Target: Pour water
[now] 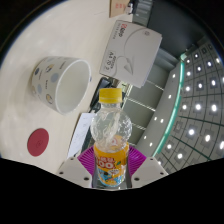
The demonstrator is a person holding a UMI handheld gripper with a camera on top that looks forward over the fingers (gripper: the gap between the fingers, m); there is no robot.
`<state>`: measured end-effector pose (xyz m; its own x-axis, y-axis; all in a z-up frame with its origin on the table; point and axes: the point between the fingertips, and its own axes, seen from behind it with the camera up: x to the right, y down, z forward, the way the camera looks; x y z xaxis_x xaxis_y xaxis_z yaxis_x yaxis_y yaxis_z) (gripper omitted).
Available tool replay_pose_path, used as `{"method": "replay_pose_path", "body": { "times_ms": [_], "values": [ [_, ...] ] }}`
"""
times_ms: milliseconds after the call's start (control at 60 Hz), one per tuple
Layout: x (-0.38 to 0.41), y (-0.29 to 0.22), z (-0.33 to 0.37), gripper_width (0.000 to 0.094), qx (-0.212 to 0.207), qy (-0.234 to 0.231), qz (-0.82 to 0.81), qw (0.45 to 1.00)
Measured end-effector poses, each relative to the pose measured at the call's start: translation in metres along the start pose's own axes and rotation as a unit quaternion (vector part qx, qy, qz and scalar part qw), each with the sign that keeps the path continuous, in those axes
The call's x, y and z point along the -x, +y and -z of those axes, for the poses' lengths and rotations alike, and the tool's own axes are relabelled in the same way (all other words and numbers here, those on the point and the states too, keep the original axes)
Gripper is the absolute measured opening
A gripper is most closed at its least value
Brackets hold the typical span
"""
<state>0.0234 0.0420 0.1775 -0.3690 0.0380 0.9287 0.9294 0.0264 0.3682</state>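
Observation:
My gripper (pixel 111 165) is shut on a clear plastic bottle (pixel 110 135) with a yellow label and a yellow cap. Both purple pads (pixel 88 158) press on the label's sides. The bottle points forward along the fingers and is held above the table. A white paper cup (pixel 57 82) with a small printed pattern lies ahead and to the left of the bottle. Its open mouth faces me and it leans on the white table (pixel 40 120).
A white flat box (pixel 130 52) with a small red mark lies beyond the bottle. A round red sticker (pixel 37 141) sits on the table left of the fingers. To the right, the table's rim gives way to a dark perforated metal surface (pixel 195 110).

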Motion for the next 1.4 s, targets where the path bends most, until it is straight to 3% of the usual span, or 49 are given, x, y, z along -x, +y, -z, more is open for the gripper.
{"method": "replay_pose_path", "body": {
  "times_ms": [133,250,533,667,917,983,1133,1217,1250,1400],
  "values": [
    [-0.023,0.005,0.010,0.0390,-0.019,-0.022,-0.163,0.986],
    [-0.047,0.014,0.024,0.0389,-0.038,-0.033,-0.345,0.937],
    [-0.014,0.011,0.028,0.0394,-0.076,-0.153,-0.709,0.685],
    [0.034,0.002,0.013,0.0393,-0.078,-0.199,-0.763,0.610],
    [0.121,0.000,0.008,0.0406,-0.042,-0.240,-0.789,0.565],
    [0.120,0.002,0.012,0.0415,-0.055,-0.229,-0.796,0.558],
    [0.123,0.006,0.016,0.0567,-0.051,-0.226,-0.793,0.564],
    [0.118,0.009,0.028,0.0876,-0.036,-0.230,-0.797,0.558],
    [0.114,0.013,0.035,0.0839,-0.028,-0.232,-0.796,0.558],
    [0.077,0.035,0.092,0.0859,0.014,-0.233,-0.792,0.563]
  ]
}}
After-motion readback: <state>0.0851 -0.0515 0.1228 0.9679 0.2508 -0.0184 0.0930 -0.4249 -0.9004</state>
